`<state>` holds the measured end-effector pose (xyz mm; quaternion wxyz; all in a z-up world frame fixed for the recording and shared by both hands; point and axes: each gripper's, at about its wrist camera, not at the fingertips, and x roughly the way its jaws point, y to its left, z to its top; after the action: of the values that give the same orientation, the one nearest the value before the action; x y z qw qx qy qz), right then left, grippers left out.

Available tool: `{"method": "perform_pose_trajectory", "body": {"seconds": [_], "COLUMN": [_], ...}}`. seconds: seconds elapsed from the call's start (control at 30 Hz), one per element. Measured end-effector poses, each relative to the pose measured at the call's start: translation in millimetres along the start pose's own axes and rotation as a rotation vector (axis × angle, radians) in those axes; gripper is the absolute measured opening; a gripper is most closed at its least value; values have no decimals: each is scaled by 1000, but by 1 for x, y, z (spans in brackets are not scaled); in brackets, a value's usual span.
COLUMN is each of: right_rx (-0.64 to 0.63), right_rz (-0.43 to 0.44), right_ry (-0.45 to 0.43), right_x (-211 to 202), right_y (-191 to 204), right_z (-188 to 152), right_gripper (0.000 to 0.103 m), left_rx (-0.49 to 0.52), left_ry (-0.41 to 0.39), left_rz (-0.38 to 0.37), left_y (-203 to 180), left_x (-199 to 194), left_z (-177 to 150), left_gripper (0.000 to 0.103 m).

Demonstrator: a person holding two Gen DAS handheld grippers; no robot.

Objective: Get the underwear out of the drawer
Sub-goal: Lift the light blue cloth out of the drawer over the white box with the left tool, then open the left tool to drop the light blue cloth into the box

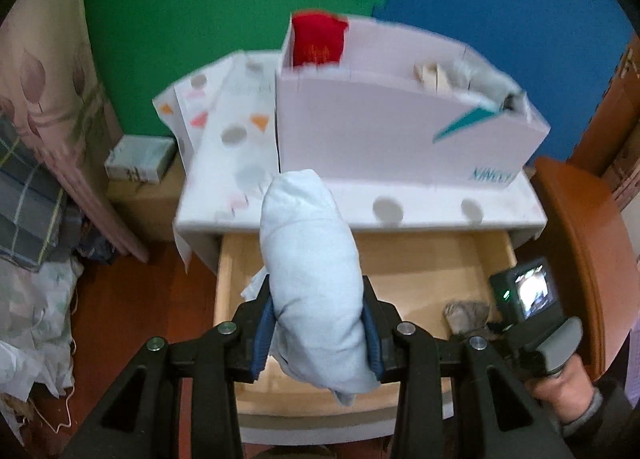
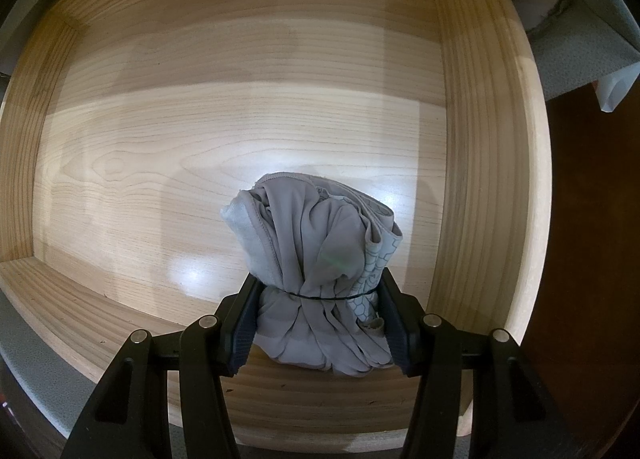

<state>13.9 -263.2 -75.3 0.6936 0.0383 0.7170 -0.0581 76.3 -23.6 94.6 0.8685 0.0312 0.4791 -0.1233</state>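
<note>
The left gripper (image 1: 318, 333) pinches a pale blue rolled underwear bundle (image 1: 310, 259) at lower centre, raised above the open wooden drawer (image 1: 420, 259). Behind, a pink box (image 1: 380, 127) stands on the white cabinet top (image 1: 360, 211). In the right wrist view, the right gripper (image 2: 320, 325) clamps a grey underwear bundle (image 2: 316, 251) tied with a band, low inside the drawer.
</note>
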Motion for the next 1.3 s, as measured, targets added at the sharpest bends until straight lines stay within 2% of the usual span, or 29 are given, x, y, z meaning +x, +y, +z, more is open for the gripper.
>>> {"method": "perform_pose_trajectory", "body": {"seconds": [0.4, 0.63, 0.97, 1.3], "right_rx": [0, 2, 4, 10], "right_rz": [0, 2, 11, 23], "right_ry": [0, -2, -4, -3], "right_x": [0, 1, 3, 12], "right_y": [0, 1, -4, -13], "right_z": [0, 1, 3, 2], "right_gripper": [52, 52, 52, 52], "left_rx": [30, 76, 117, 166], "left_ry": [-195, -272, -242, -177], "left_rz": [13, 12, 45, 78], "left_y": [-2, -16, -29, -38], "left_x": [-60, -58, -4, 44], "left_z": [72, 121, 163, 167], "left_gripper": [38, 38, 38, 38]}}
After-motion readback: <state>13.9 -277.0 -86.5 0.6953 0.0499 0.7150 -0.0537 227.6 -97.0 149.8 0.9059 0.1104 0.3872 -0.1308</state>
